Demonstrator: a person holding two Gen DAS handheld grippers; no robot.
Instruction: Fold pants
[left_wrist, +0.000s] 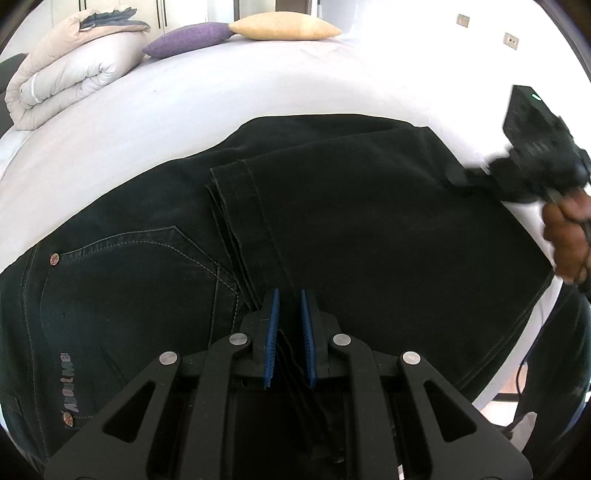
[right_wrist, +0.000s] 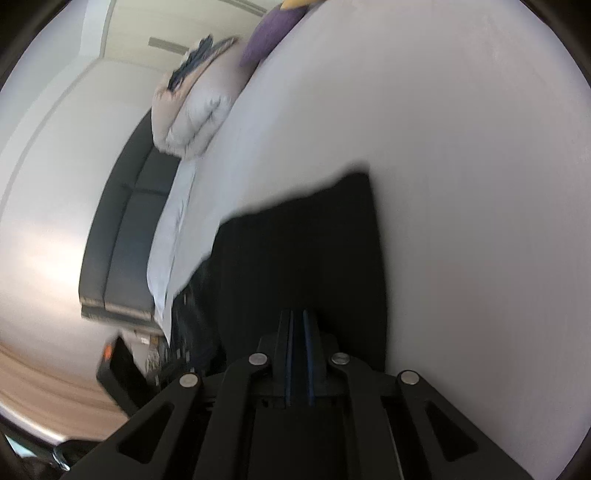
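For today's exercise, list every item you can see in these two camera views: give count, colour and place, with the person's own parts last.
Black denim pants: one, legs folded over seat, on bed.
White bed sheet: one, under pants.
Rolled white-and-beige duvet: one, far left of bed.
Purple cushion: one, head of bed.
Yellow cushion: one, beside purple cushion.
Dark bench: one, beside bed.
Left gripper: black, blue pads, shut on pants.
Right gripper: black, closed at pants' edge.
Hand: one, holding right gripper.
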